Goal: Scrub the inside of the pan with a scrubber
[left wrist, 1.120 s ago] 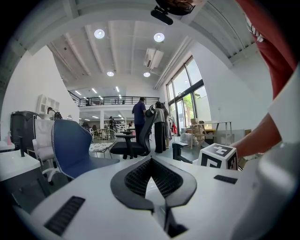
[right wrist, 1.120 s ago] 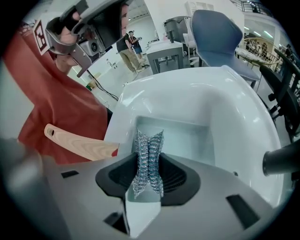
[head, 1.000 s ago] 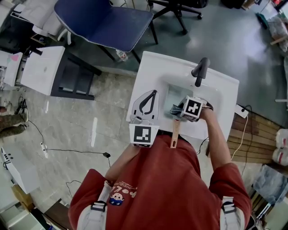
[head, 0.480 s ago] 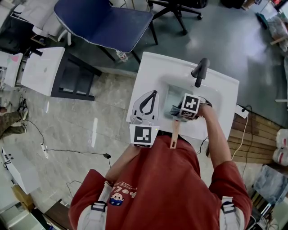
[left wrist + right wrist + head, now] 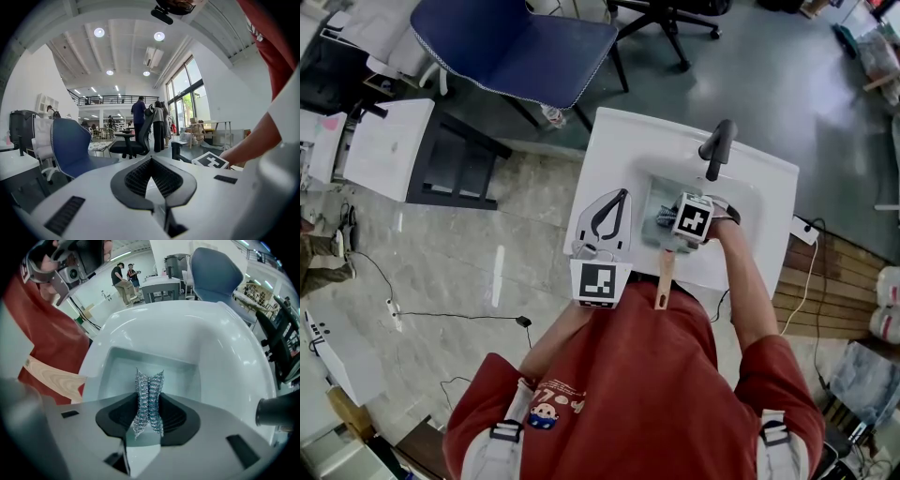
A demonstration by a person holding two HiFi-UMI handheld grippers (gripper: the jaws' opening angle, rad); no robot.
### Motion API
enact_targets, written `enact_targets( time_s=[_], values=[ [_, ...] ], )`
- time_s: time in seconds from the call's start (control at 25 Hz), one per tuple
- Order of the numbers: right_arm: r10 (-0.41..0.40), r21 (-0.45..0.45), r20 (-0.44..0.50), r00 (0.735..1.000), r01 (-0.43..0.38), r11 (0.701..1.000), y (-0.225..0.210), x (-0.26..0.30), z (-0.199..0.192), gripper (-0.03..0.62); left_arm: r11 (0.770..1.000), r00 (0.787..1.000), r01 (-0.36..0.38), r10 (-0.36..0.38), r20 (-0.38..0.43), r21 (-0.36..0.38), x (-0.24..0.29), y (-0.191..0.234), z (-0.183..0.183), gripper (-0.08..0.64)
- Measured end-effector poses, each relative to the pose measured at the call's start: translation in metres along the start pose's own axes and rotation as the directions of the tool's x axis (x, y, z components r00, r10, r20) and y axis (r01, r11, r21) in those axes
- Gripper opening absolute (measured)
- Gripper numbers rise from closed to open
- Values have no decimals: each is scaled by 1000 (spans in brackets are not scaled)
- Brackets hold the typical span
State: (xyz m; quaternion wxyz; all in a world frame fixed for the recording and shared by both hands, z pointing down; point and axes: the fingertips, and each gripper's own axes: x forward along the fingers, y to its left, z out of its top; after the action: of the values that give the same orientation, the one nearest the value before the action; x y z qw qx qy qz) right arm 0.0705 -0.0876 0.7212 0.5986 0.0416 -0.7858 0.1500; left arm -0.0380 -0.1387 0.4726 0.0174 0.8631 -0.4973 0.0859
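The scrubber (image 5: 149,392) is a wad of steel wool, pinched upright between the jaws of my right tongs (image 5: 149,405), which are closed tight on its middle so that a tuft sticks out past the tips. It hangs over the inside of the pan (image 5: 123,372), a pale, square-sided one as far as I can judge. From here I can't tell whether the wool is touching the floor of the pan or is just above it.

The pan sits down in the white sink (image 5: 206,329), below the tap (image 5: 718,144). Its wooden handle (image 5: 664,278) pokes out over the front edge towards my belly.

My left tongs (image 5: 622,191) lie off to the left on the sink's flat top, tips together with nothing between them (so nothing is steadying the pan).

That is my main worry. If I press and rub hard, the loose pan may skate about or rock in the sink, and the overhanging handle could catch my shirt and lever it up. The wool is springy too, so a sideways drag against the wall could tug it out of the jaws. I would grip the handle first.
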Motion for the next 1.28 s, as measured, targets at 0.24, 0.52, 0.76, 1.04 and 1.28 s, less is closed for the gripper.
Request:
enact_targets(
  time_s=[0.24, 0.52, 0.76, 1.04, 1.28],
  values=[
    [-144, -13, 11, 990, 144, 989, -27, 12, -6, 149, 1000, 1000, 1, -1, -17, -6, -1, -2, -3, 12],
    [-322, -31, 2, 947, 322, 946, -57, 25, -10, 149, 1000, 1000, 2, -2, -2, 8, 1, 0, 1, 12],
    [-433, -63, 12, 901, 433, 899, -66, 31, -11, 147, 1000, 1000, 8, -8, -3, 3, 1, 0, 4, 12],
    [-436, -40, 6, 900, 436, 899, -69, 32, -12, 147, 1000, 1000, 4, -4, -2, 4, 3, -1, -1, 12],
    [-431, 8, 65, 900, 431, 902, -62, 7, -4, 156, 1000, 1000, 4, -4, 10, 5, 0, 1, 4, 12]
  ],
)
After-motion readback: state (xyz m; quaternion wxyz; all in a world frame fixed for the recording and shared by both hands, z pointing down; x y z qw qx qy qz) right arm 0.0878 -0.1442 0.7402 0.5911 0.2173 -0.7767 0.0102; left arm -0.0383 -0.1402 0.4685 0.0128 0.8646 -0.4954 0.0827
